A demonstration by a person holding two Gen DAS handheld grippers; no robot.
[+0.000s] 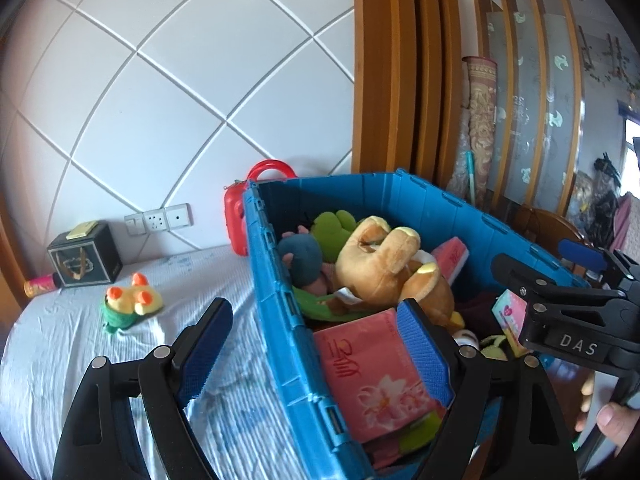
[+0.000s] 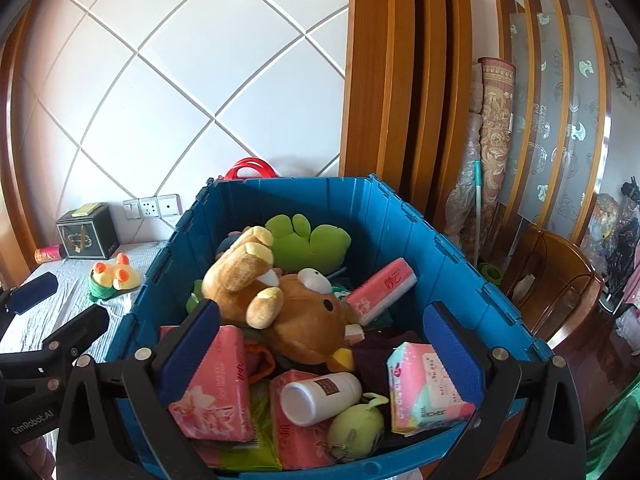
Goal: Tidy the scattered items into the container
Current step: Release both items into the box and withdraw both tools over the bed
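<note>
Blue plastic crate (image 2: 400,216): brown plush bear (image 2: 280,300), pink tissue packs, white bottle (image 2: 320,398) inside. Yellow-green plush toy (image 1: 130,306) lies outside on bedsheet (image 1: 60,360). Left gripper (image 1: 316,344), right gripper (image 2: 324,348): fingers spread, empty.

Open blue crate (image 2: 400,216) heaped with plush toys and tissue packs, yellow-green plush (image 1: 130,305) lying on the bed outside it

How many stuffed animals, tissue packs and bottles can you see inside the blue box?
Plush toys: 4 (brown bear, green frog, blue-grey plush, small green plush)
Pink tissue packs: 3
Pink-and-teal pack: 1
White bottle: 1
Total: 9 showing in the blue box; more may hide underneath.
</note>
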